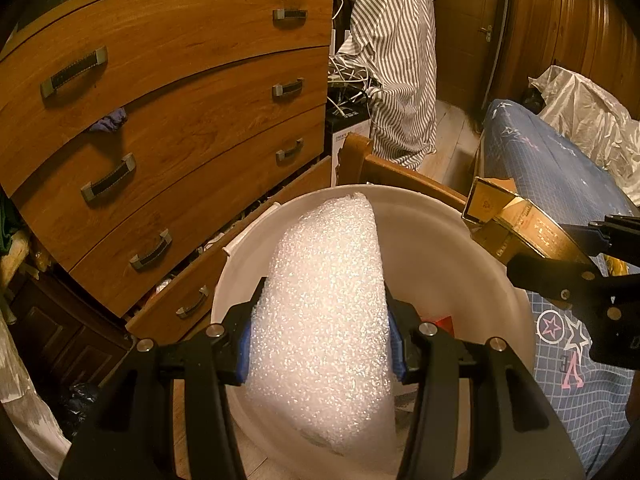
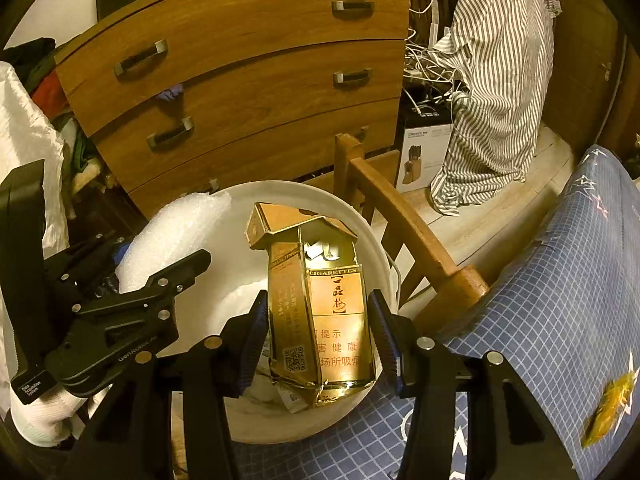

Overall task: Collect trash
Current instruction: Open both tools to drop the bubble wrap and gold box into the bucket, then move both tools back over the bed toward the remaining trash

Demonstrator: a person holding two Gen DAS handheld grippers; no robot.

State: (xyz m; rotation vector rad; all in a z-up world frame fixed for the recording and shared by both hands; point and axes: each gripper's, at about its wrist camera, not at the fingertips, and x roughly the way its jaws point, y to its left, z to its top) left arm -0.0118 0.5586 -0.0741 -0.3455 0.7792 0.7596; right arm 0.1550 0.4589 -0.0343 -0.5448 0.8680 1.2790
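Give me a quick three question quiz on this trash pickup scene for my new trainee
1. What does the left gripper hold?
2. True or false: the cigarette carton in the right gripper already lies at the bottom of the white bin.
3. Which stands behind the bin: A) a fridge, B) a wooden dresser, C) a sink?

Key: 1. a piece of bubble wrap, over the bin. 2. False, it is held above it. 3. B.

We see a white bubble-wrap wad [image 1: 324,312], crumpled, held upright over the white bin [image 1: 440,240], left side. To its right, a crushed gold cigarette carton [image 2: 320,320], lid flap open, stands upright above the bin's near rim.
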